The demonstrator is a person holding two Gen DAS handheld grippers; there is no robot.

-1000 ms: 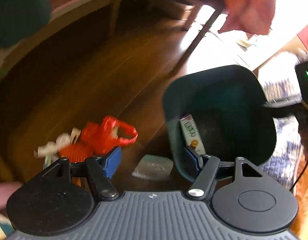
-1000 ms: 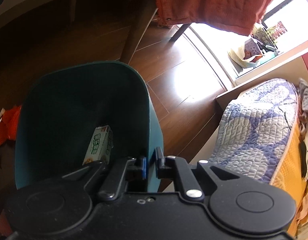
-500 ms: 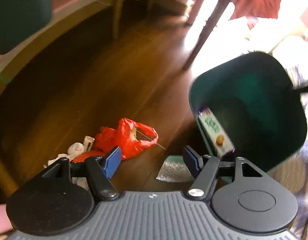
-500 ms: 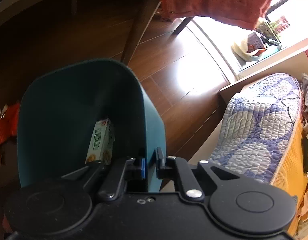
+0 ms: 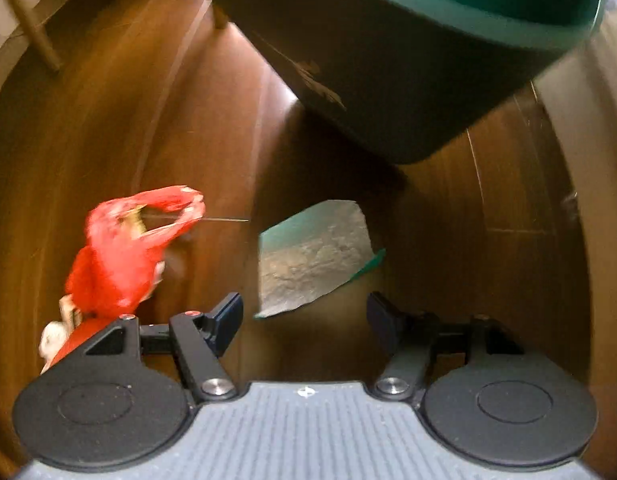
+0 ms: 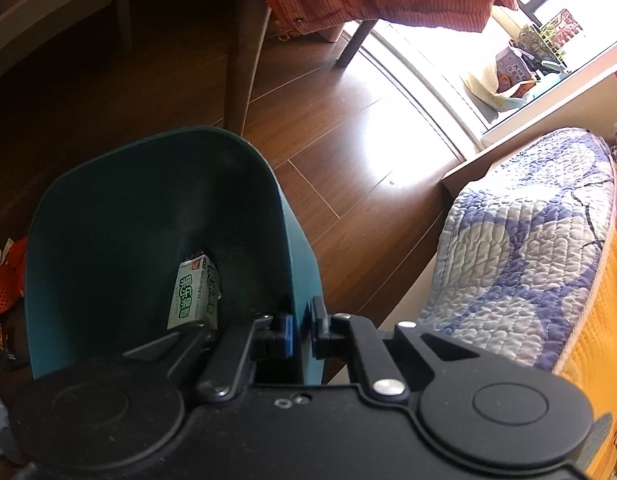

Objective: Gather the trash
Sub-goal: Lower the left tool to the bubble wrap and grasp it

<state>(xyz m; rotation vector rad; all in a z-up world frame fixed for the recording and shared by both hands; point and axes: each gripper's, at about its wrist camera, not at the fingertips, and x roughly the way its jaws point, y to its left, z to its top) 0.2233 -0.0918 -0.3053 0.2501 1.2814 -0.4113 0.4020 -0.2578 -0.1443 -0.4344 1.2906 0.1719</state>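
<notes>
Silver-and-teal wrapper (image 5: pixel 312 258) lies flat on the floor (image 5: pixel 108 128), long axis diagonal in the left view, upper corner toward the bin (image 6: pixel 148 216). Left claw (image 5: pixel 304 316) hangs over it, jaws wide and empty, lined up for the pick. Right claw (image 6: pixel 300 330) is clamped on the bin's rim, carrying it close by. Carton (image 6: pixel 194 296) already inside. Red bag (image 5: pixel 124 256) just beside, probably next.
</notes>
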